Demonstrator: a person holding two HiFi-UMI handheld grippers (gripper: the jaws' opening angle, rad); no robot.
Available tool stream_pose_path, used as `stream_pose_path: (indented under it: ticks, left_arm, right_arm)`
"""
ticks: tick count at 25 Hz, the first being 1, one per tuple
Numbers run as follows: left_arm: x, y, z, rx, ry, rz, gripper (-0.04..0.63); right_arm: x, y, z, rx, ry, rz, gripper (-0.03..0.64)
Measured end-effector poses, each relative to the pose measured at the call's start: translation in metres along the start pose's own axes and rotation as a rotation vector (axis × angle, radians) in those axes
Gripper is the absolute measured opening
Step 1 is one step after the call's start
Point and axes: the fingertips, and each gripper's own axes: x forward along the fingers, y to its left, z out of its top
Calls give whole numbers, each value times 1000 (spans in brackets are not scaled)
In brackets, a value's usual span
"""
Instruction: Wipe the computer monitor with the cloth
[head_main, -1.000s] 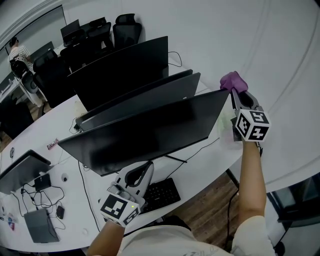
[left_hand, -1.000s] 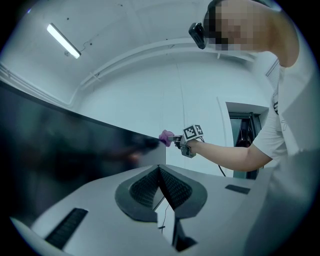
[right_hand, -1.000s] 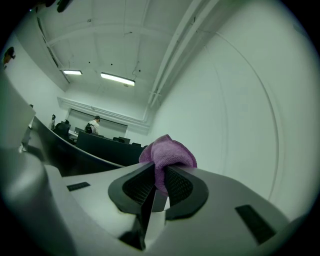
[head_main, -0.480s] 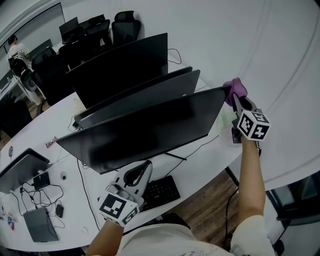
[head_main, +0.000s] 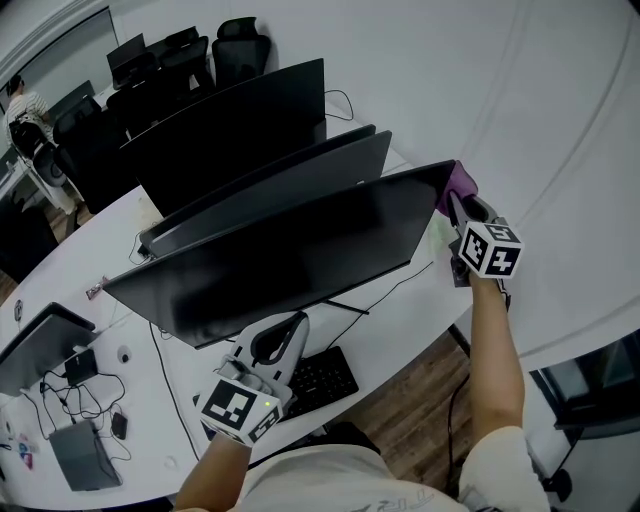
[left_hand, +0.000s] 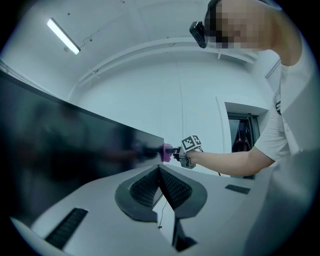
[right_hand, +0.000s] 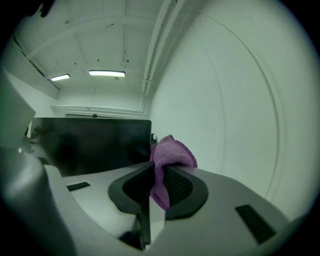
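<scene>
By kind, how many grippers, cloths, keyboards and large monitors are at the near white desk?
Grippers: 2, left gripper, right gripper
Purple cloth: 1
Keyboard: 1
Large monitors: 3, nearest, middle, rear
Total: 7

**Desk layout, seen from above**

Three monitors on the desk (head_main: 405, 325), one behind another: front monitor (head_main: 290, 255) nearest, second monitor (head_main: 300, 180) just behind it, third monitor (head_main: 230, 125) farther back. Keyboard (head_main: 325, 380) lies before the front monitor, near the desk's front edge. Left gripper (head_main: 293, 322) just left of the keyboard. Cloth (head_main: 459, 186) at the front monitor's upper right corner, between the right gripper's (head_main: 454, 205) jaws. Laptop (head_main: 40, 345) far left on the desk. Chairs (head_main: 240, 50) behind the third monitor.
</scene>
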Motion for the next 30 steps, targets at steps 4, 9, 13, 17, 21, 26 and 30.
stream_pose_path:
  ticks: [4,9,13,17,21,26,30]
  left_arm:
    - [12,-2,3,8,-2,-25,8]
    - [29,-7,2,15,0,-57,8]
    - [41,-10,-4,18,11,-85,8]
    - [55,-18,-7,15,16,-118,8]
    - [65,-25,-11,23,28,-142,8]
    - [73,-29,-20,22,50,-158,8]
    - [74,-29,-27,18,65,-158,8]
  right_arm:
    - [2,2,-13,4,21,3,66]
    - [3,5,-35,10,54,11,66]
    - [4,8,-55,-1,77,3,66]
    - [9,10,-68,7,88,7,66]
    - [11,13,-89,10,121,19,66]
    - [15,14,-121,-11,162,22,66]
    - [18,15,-148,-15,194,34,66]
